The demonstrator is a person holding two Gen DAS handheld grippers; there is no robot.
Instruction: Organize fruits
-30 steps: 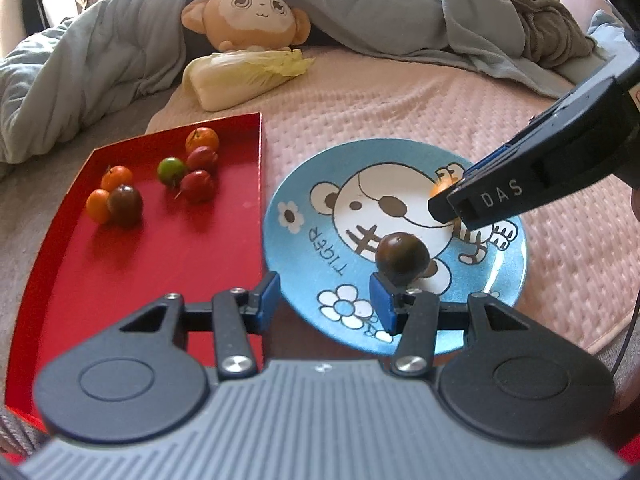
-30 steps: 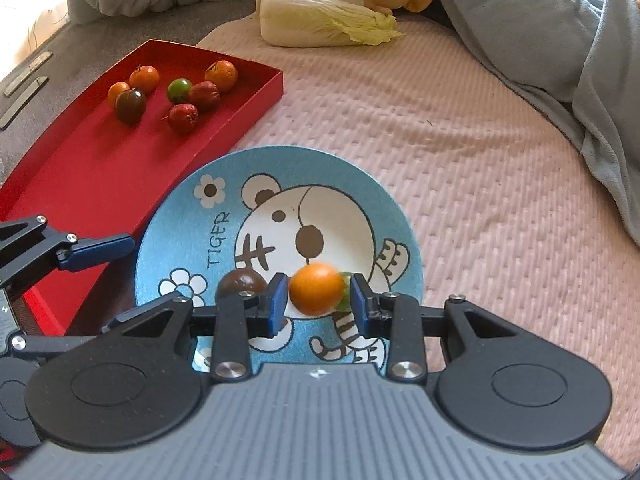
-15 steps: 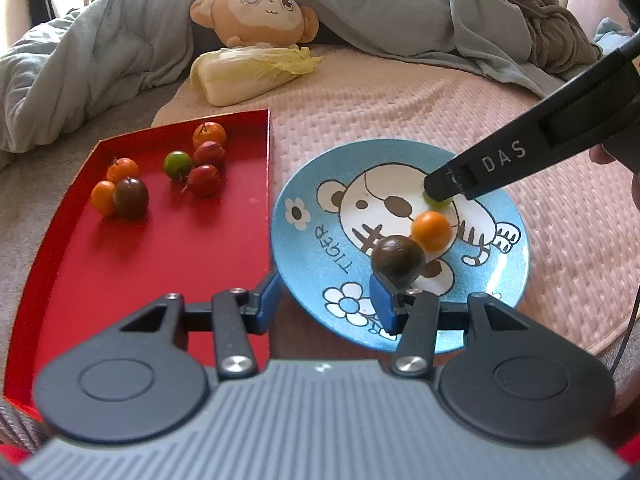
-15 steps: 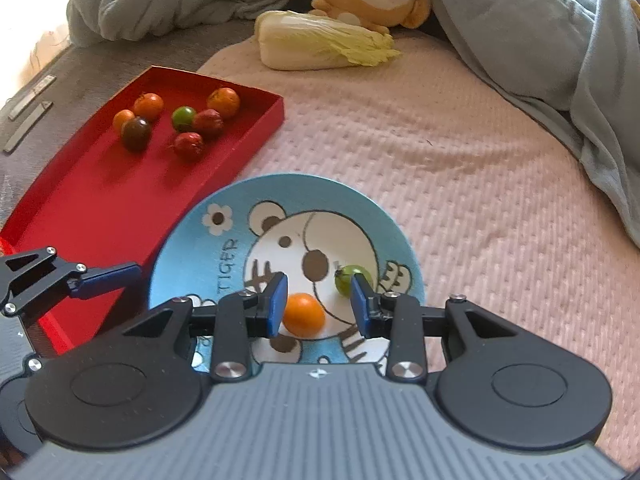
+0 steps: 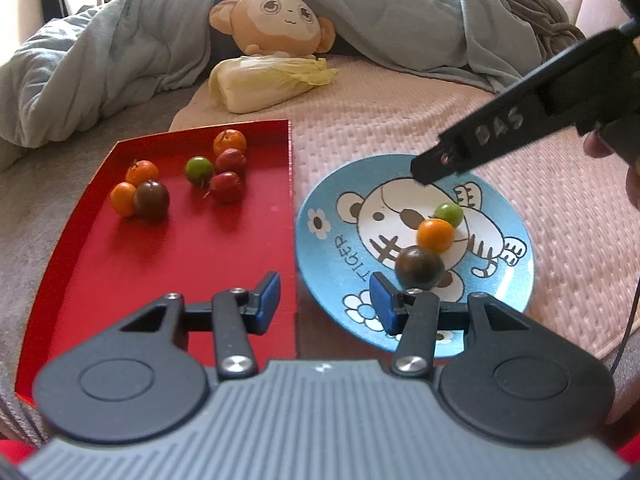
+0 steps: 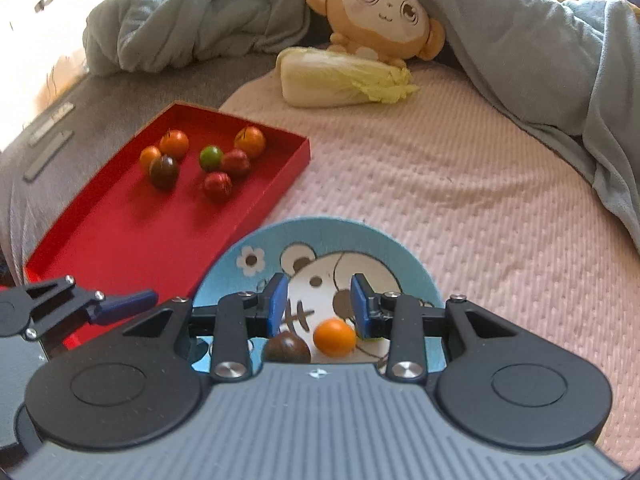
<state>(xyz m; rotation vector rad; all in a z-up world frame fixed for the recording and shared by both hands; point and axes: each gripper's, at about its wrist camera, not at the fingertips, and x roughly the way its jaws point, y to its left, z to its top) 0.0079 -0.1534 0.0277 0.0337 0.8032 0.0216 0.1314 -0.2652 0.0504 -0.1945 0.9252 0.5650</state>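
Note:
A blue tiger plate (image 5: 516, 280) (image 6: 224, 276) holds an orange fruit (image 5: 435, 235) (image 6: 334, 337), a dark brown fruit (image 5: 419, 267) (image 6: 287, 348) and a green fruit (image 5: 449, 213). A red tray (image 5: 180, 256) (image 6: 120, 232) holds several small fruits at its far end. My left gripper (image 5: 324, 302) is open and empty over the gap between tray and plate. My right gripper (image 6: 318, 306) is open and empty, raised above the plate's fruits; it shows as a black arm in the left wrist view (image 5: 500, 140).
A napa cabbage (image 5: 268, 84) (image 6: 340, 80) and a monkey plush (image 5: 272, 24) (image 6: 376, 20) lie at the back of the pink bedspread (image 6: 480, 208). A grey-blue blanket (image 5: 100, 68) is heaped behind and to the right.
My right gripper let go of the orange fruit on the plate, then rose and pulled back. My left gripper stayed open and drew back a little.

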